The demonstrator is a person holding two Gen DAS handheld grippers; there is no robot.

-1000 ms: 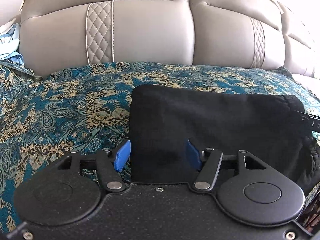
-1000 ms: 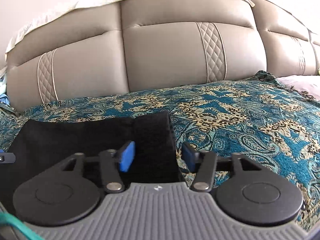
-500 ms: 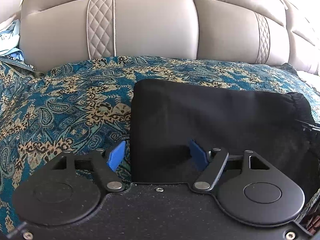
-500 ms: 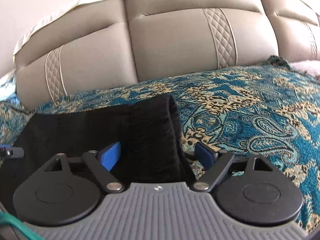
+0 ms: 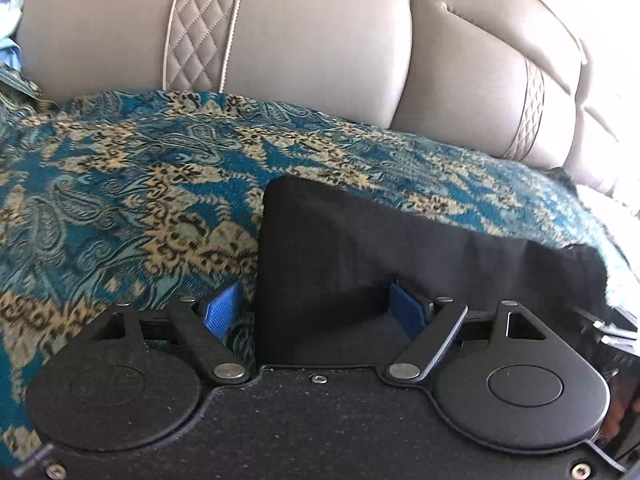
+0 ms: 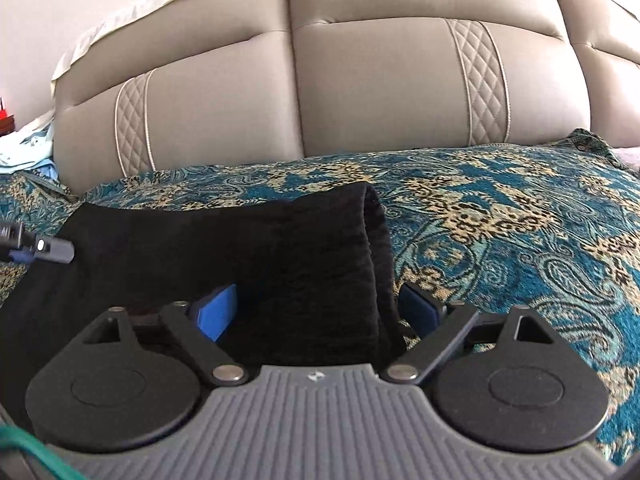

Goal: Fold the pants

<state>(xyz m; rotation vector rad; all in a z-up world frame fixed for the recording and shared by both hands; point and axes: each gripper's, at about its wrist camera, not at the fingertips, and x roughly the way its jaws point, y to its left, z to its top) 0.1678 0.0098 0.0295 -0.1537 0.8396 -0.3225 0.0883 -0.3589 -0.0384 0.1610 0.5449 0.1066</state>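
Observation:
Black folded pants [image 5: 420, 248] lie flat on the patterned bedspread [image 5: 120, 200]. My left gripper [image 5: 316, 312] hovers over their left folded edge and its jaws are opening. One blue pad [image 5: 222, 310] stands over the bedspread and the other over the cloth, neither pressing. In the right wrist view the pants [image 6: 200, 248] end in a ribbed, slightly raised waistband edge [image 6: 372, 240]. That edge lies between the wide-apart pads of my right gripper [image 6: 318, 312], which do not press it. A tip of the left gripper [image 6: 44, 246] shows at the far left.
A padded beige headboard [image 6: 360, 80] rises right behind the bedspread [image 6: 520, 220]. Light blue clothing [image 6: 24, 152] lies at the far left beside it. A pale sheet drapes over the headboard's top. Bedspread extends to the left and right of the pants.
Both grippers' jaws have spread wider around the pants' ends. The left view has shifted and tilted, with the pants' corner nearer. The waistband end now bulges up between the right pads.

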